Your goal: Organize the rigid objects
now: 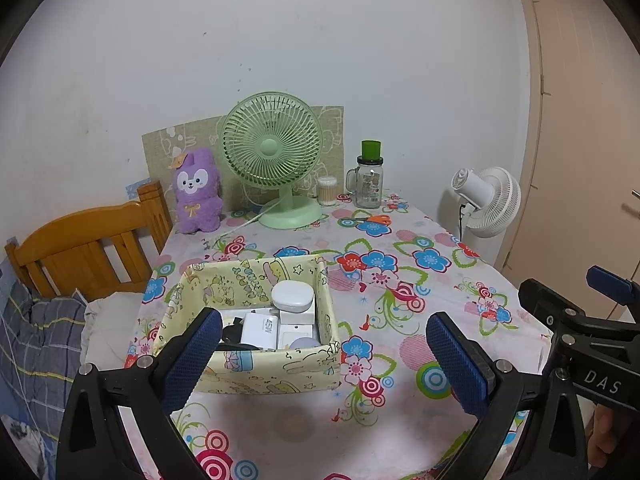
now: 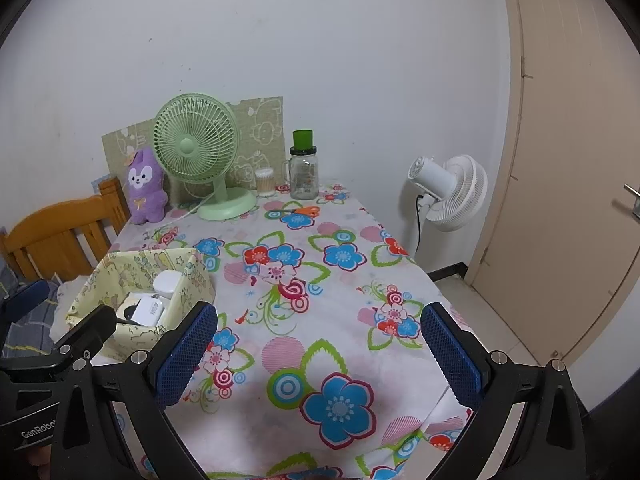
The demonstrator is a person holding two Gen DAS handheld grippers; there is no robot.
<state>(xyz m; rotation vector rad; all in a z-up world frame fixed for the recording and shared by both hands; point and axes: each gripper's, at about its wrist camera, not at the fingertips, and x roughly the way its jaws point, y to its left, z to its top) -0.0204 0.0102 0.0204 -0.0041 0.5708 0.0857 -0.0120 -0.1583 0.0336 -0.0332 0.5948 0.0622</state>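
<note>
Left gripper fingers spread wide, empty, hovering over surface. Fabric box just ahead of its left finger, already holding white charger, round white case, other small items. Right gripper fingers spread, empty; box beyond its left finger. Gathering judged mostly done.

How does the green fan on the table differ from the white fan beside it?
The mint-green desk fan stands on the flowered tablecloth, its grille facing the cameras; the white pedestal fan stands off the table by the door, showing its motor housing and turned away. Both have round slatted grilles, and each trails a cord.
</note>
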